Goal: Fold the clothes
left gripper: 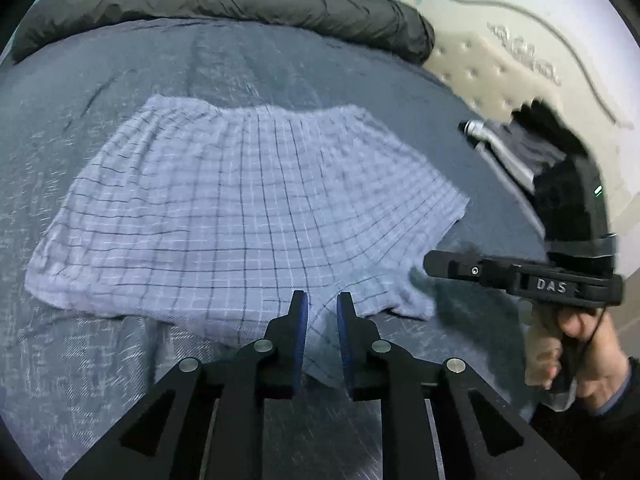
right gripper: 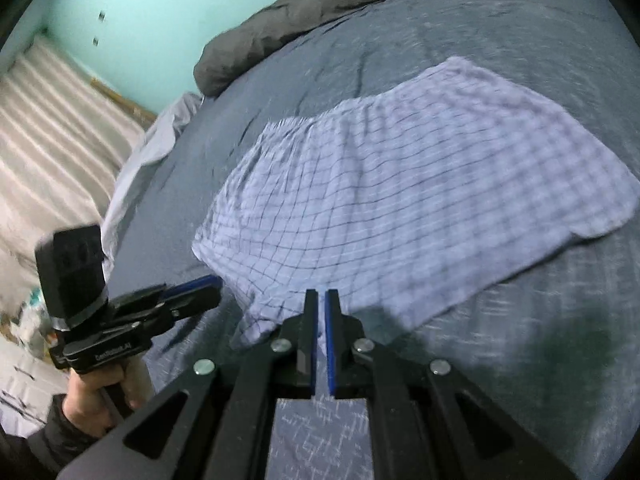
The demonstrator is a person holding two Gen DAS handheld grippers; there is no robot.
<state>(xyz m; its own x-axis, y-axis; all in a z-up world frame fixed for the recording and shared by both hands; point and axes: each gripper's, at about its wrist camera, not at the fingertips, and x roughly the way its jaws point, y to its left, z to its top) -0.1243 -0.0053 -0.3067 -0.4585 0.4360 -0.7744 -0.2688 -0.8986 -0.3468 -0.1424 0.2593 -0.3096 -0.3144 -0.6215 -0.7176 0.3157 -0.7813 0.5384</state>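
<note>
1. My left tongs (left gripper: pixel 322 304) sit at 6 o'clock, fingers slightly parted over the near hem of the checked shorts (left gripper: pixel 240 208); I can't tell whether cloth is caught between them.
2. My right tongs (right gripper: pixel 321 300) are almost closed, a thin gap left, holding nothing.
3. The shorts lie spread flat on the blue bed (left gripper: pixel 120 64).
4. A grey duvet (left gripper: pixel 224 0) is bunched at 12 o'clock.

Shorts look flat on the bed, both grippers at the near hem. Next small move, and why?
Probably close the left hand-held gripper on the near hem of the plaid shorts. Its jaws stand apart with cloth between them. The right hand-held gripper, jaws nearly together, hangs at the near edge and appears to hold nothing. The shorts lie spread, unfolded, on the blue bedspread, so a fold needs a grip first.
</note>
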